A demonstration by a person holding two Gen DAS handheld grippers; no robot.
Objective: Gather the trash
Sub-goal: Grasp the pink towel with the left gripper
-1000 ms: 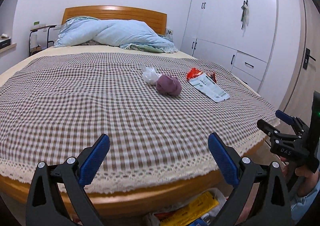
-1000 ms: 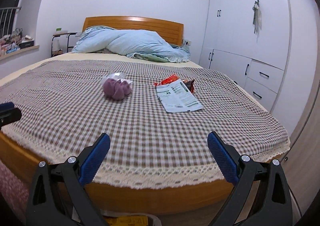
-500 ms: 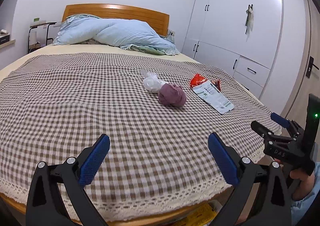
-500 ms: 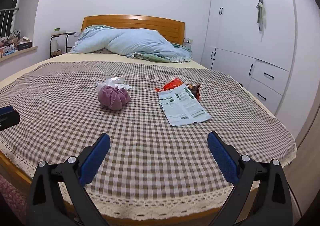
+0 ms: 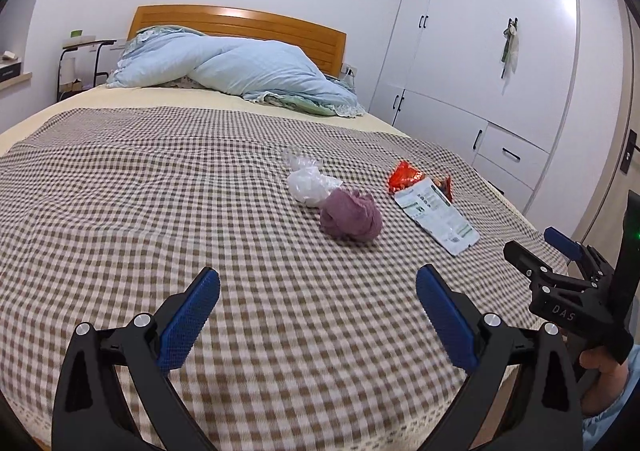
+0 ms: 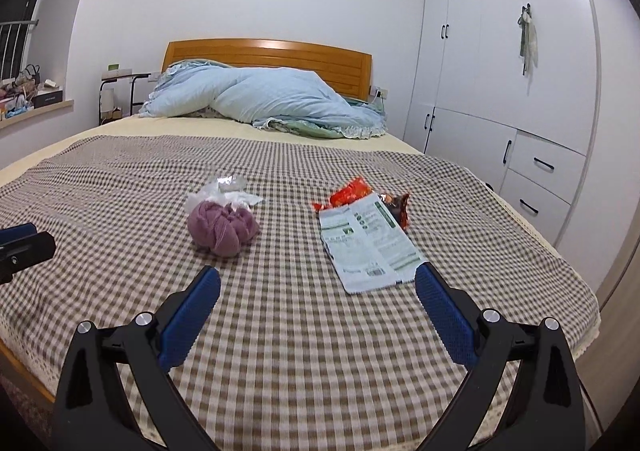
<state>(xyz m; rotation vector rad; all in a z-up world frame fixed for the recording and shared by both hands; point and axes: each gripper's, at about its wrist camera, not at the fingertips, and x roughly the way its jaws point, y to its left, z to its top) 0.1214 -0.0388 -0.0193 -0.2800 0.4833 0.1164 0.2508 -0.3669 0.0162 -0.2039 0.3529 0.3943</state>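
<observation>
Trash lies on the checked bed cover point(image 6: 120, 179) ahead of both tongs. The left tongs point(image 5: 318, 297) hover spread wide and empty, with the purple wad point(image 5: 351, 221) and white plastic bag point(image 5: 310, 186) beyond their gap. The right tongs point(image 6: 317, 297) are likewise wide apart and empty; the white wrapper point(image 6: 368, 247) ends just ahead of their right finger, the red packet point(image 6: 348, 191) past it.
</observation>
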